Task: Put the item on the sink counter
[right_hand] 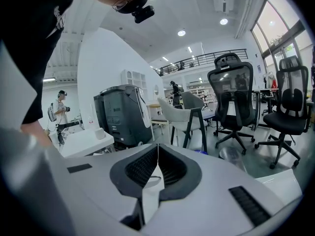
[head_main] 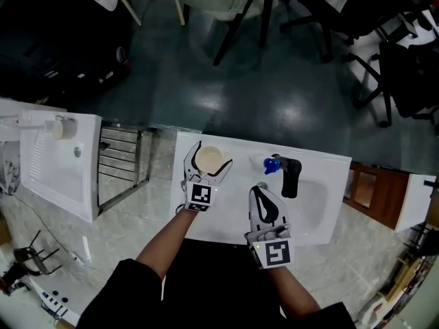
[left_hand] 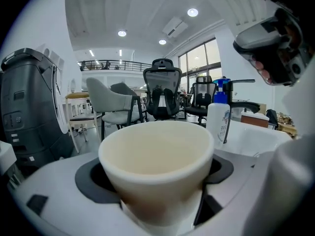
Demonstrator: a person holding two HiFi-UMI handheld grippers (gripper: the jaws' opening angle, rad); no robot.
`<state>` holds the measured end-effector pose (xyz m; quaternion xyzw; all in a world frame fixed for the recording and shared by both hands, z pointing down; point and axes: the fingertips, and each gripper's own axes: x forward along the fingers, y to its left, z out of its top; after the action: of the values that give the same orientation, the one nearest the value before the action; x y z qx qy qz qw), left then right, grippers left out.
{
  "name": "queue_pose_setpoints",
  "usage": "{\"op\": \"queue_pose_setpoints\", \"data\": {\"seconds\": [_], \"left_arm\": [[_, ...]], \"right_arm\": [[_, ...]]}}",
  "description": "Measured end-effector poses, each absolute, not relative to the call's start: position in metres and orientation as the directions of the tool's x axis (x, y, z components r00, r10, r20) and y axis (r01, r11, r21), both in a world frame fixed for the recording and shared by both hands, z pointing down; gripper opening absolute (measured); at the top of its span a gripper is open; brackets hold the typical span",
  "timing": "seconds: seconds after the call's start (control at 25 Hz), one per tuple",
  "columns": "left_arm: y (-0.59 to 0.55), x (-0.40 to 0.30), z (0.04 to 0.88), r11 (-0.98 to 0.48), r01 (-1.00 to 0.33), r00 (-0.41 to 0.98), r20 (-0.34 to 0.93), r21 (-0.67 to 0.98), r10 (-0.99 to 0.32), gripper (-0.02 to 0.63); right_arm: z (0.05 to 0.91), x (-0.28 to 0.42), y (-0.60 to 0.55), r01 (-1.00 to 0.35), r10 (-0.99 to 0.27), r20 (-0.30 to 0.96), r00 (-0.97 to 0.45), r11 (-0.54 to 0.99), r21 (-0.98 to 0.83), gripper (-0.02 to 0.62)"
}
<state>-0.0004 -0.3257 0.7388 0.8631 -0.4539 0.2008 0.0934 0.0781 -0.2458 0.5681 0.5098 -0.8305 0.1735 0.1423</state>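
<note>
Left gripper: the left gripper (head_main: 210, 163) was held over the back left part of the white tabletop (head_main: 230, 214), its marker cube turned towards the person.
Left jaws: in the left gripper view they stood apart on either side of a cream cup (left_hand: 157, 166), and their dark pads pressed against its wall.
Cup: it stood upright with its mouth open and its inside bare. It was above the sink counter, left of the basin (head_main: 314, 208). The views did not show whether its base touched the surface.
Right gripper: the right gripper (head_main: 260, 190) hung over the front of the tabletop, just beside the basin's left edge and well apart from the cup.
Right jaws: in the right gripper view the ribbed pads met along one thin line, with nothing between them.
Bottle: a white bottle with a blue cap (head_main: 272, 164) stood behind the basin, to the right of the cup.
Faucet: a black faucet (head_main: 291, 175) rose just beside the bottle and reached over the basin.
Surroundings: a metal rack (head_main: 122, 166) stood left of the counter, with a white cabinet (head_main: 62, 166) beyond it. Chairs (head_main: 226, 2) stood on the dark floor behind.
</note>
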Motion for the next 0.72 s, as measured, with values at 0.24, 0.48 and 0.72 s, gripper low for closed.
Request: {"op": "queue_pose_setpoints", "data": {"seconds": [0.24, 0.48, 0.72], "left_arm": [[-0.331, 0.007, 0.745, -0.578, -0.815, 0.514, 0.413, -0.038, -0.752, 0.476], [-0.334, 0.014, 0.744, -0.603, -0.797, 0.541, 0.404, -0.036, -0.738, 0.476], [-0.324, 0.021, 0.745, -0.639, -0.769, 0.577, 0.406, -0.022, -0.709, 0.476]], "right_arm": [[0.568, 0.075, -0.239, -0.900, -0.811, 0.393, -0.432, 0.412, -0.140, 0.032], [0.565, 0.076, -0.236, -0.906, -0.824, 0.380, -0.421, 0.400, -0.135, 0.032], [0.565, 0.077, -0.226, -0.909, -0.818, 0.396, -0.416, 0.390, -0.149, 0.032]]}}
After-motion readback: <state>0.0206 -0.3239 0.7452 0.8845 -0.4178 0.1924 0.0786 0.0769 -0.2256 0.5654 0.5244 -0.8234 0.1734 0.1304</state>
